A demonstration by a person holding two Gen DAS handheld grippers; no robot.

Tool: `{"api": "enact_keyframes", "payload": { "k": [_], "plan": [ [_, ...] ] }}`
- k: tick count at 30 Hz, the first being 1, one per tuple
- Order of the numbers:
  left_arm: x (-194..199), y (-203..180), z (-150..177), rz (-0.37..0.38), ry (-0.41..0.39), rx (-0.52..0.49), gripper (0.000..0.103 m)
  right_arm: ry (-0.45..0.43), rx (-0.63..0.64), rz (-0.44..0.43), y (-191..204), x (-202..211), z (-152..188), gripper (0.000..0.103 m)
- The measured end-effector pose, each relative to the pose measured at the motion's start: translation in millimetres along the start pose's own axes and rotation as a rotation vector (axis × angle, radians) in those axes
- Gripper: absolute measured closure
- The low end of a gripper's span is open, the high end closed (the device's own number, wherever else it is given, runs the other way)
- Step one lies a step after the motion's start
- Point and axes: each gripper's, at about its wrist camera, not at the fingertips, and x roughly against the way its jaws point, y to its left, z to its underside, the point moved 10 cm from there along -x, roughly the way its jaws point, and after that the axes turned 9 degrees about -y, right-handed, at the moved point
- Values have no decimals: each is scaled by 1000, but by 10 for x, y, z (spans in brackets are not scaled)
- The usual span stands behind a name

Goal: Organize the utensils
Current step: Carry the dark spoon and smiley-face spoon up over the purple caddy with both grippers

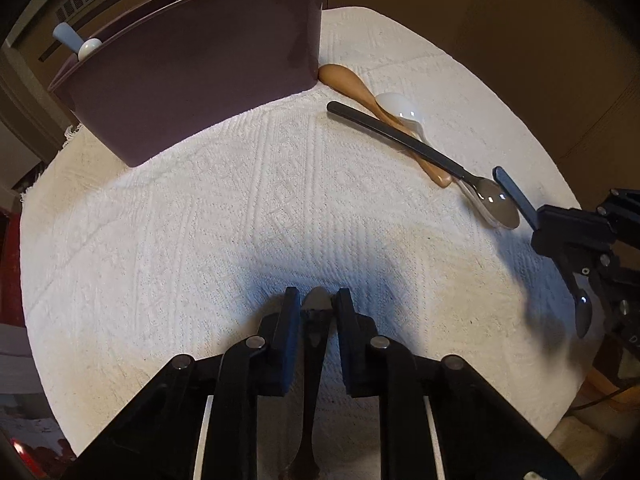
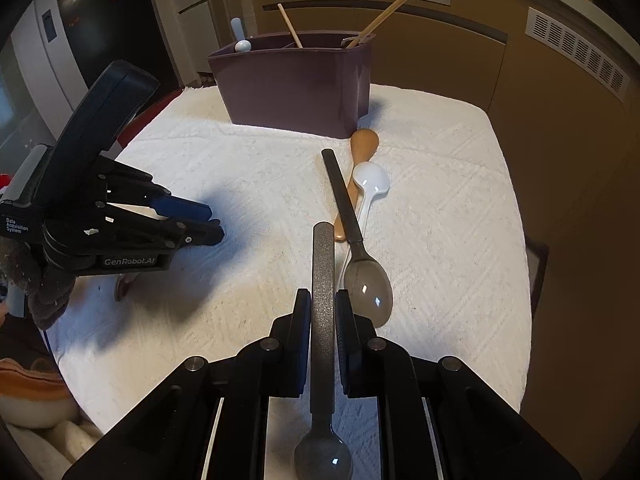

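Observation:
My left gripper (image 1: 316,300) is shut on a dark-handled utensil (image 1: 316,308) with a metal tip, held low over the white towel (image 1: 200,220). My right gripper (image 2: 322,300) is shut on a grey spoon (image 2: 323,280), handle forward and bowl toward me; it also shows in the left wrist view (image 1: 516,196). A black-handled spoon (image 2: 348,208), a wooden spoon (image 2: 362,146) and a white spoon (image 2: 370,180) lie crossed on the towel. The maroon utensil caddy (image 2: 296,88) stands at the back, holding chopsticks (image 2: 380,18) and a pale blue utensil (image 2: 239,36).
The towel covers a small table with edges close on all sides (image 2: 516,240). Brown cabinets (image 2: 560,140) stand behind and to the right. A refrigerator (image 2: 52,60) is at the far left. Bare towel lies between the grippers and the caddy.

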Motion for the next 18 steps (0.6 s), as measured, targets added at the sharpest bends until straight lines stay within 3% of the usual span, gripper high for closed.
{"api": "enact_keyframes", "payload": {
  "k": [8, 18],
  "plan": [
    [407, -14, -4, -51, -136, 21, 88, -51, 2, 3, 32, 156, -134, 90],
    [1380, 181, -155, -110, -384, 75, 87, -133, 51, 1, 315, 396, -435, 90]
  ]
}}
